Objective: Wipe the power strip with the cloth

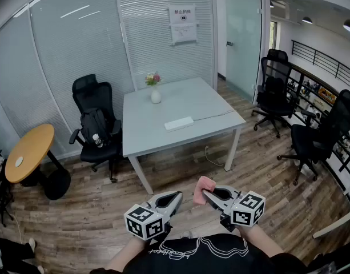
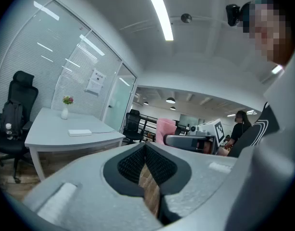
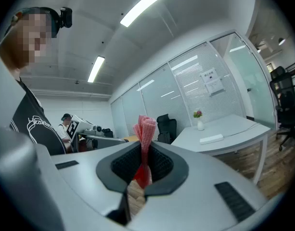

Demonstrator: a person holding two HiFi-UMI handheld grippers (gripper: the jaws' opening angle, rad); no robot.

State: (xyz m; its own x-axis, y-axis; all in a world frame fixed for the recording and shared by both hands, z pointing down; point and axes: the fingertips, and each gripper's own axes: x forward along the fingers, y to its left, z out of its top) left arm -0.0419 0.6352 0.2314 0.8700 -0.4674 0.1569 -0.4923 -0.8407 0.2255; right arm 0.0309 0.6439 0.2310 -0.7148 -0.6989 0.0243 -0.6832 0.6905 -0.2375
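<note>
A white power strip (image 1: 179, 123) lies on the grey table (image 1: 163, 136), with its cord running right; it also shows as a small white bar (image 2: 80, 133) in the left gripper view and as the strip (image 3: 211, 139) in the right gripper view. A pink checked cloth (image 1: 203, 189) sticks up from my right gripper (image 1: 211, 195), which is shut on the cloth (image 3: 145, 134). My left gripper (image 1: 169, 202) is shut with nothing in it. Both grippers hang low near my body, well short of the table.
A white vase with flowers (image 1: 155, 91) stands at the table's far side. A black chair (image 1: 96, 124) with a bag sits left of the table, and a round wooden table (image 1: 28, 152) further left. More black chairs (image 1: 312, 136) stand at the right. Glass walls close the back.
</note>
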